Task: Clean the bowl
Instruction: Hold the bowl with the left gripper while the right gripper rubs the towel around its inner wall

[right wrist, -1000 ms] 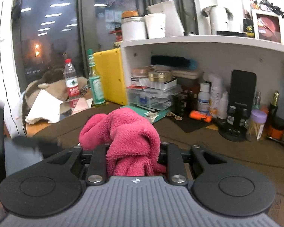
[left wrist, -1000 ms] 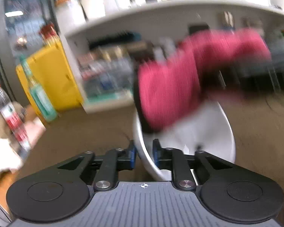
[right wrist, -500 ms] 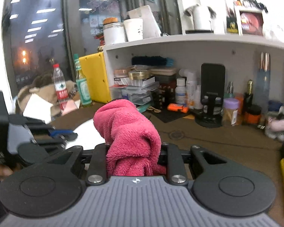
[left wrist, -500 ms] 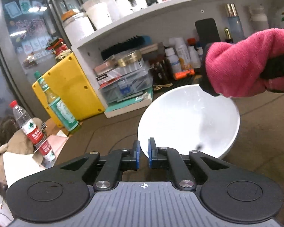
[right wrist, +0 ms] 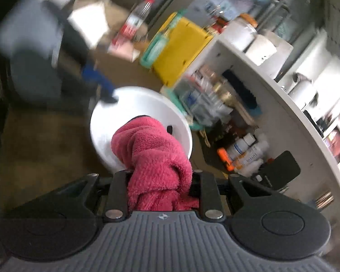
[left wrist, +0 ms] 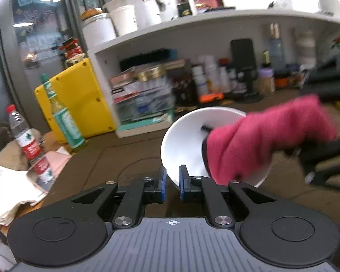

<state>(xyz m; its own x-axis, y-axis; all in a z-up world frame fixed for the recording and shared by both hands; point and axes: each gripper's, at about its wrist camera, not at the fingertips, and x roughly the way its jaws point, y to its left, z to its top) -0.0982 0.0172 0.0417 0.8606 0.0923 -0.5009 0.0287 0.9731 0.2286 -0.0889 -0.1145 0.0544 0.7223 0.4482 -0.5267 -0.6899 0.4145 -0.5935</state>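
A white bowl (left wrist: 183, 136) is tilted toward the camera, its near rim pinched between the blue pads of my left gripper (left wrist: 171, 179), which is shut on it. My right gripper (right wrist: 161, 181) is shut on a pink fluffy cloth (right wrist: 154, 156). In the left wrist view the cloth (left wrist: 260, 136) reaches into the bowl from the right and presses on its inside. In the right wrist view the cloth covers the lower part of the bowl (right wrist: 129, 108), and the left gripper's blue fingertips (right wrist: 102, 83) show at the bowl's far rim, blurred.
A white shelf unit (left wrist: 215, 29) with bottles, tins and a phone stand runs along the back. A yellow box (left wrist: 79, 99), a green bottle (left wrist: 63, 117) and a water bottle (left wrist: 27, 142) stand at the left, beside folded white cloths (left wrist: 11, 188). The tabletop (left wrist: 102, 158) is brown.
The right gripper has swung round and brought the cloth down from the bowl's upper right into the bowl. The bowl stays held in the left gripper.
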